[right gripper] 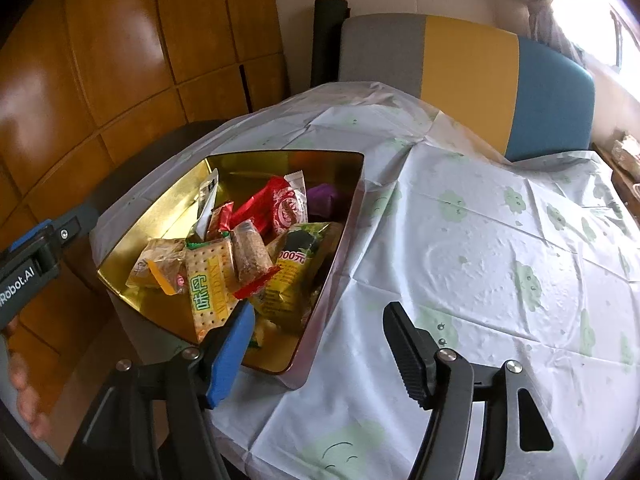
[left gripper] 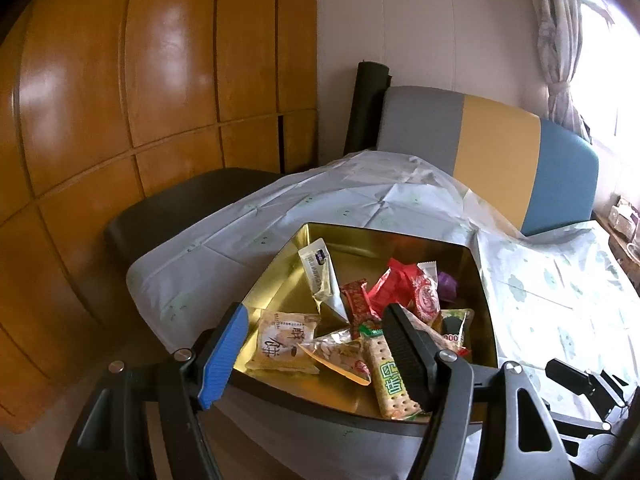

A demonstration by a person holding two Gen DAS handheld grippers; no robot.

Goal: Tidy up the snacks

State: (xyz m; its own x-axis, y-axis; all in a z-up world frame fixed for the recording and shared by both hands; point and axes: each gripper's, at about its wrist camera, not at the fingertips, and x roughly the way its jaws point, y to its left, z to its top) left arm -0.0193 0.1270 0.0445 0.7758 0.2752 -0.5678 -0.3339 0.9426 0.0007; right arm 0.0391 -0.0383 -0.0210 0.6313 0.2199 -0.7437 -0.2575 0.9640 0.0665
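A gold tin [left gripper: 276,276] [right gripper: 352,216] sits on the table's left part, filled with several wrapped snacks. Among them are a green cracker pack [left gripper: 390,376] [right gripper: 210,280], a red candy pack [left gripper: 394,286] [right gripper: 280,204], a beige pastry pack [left gripper: 282,342] and a purple sweet [right gripper: 322,196]. My left gripper [left gripper: 314,350] is open and empty, held over the tin's near edge above the snacks. My right gripper [right gripper: 320,348] is open and empty, just right of the tin's near corner, over the cloth.
A white tablecloth with green cloud prints [right gripper: 480,240] covers the table. A grey, yellow and blue chair back [left gripper: 492,152] [right gripper: 472,60] stands behind it. A dark chair seat [left gripper: 180,208] is at the left, with wooden wall panels [left gripper: 120,100] beyond. The left gripper body [right gripper: 28,272] shows at the right wrist view's left edge.
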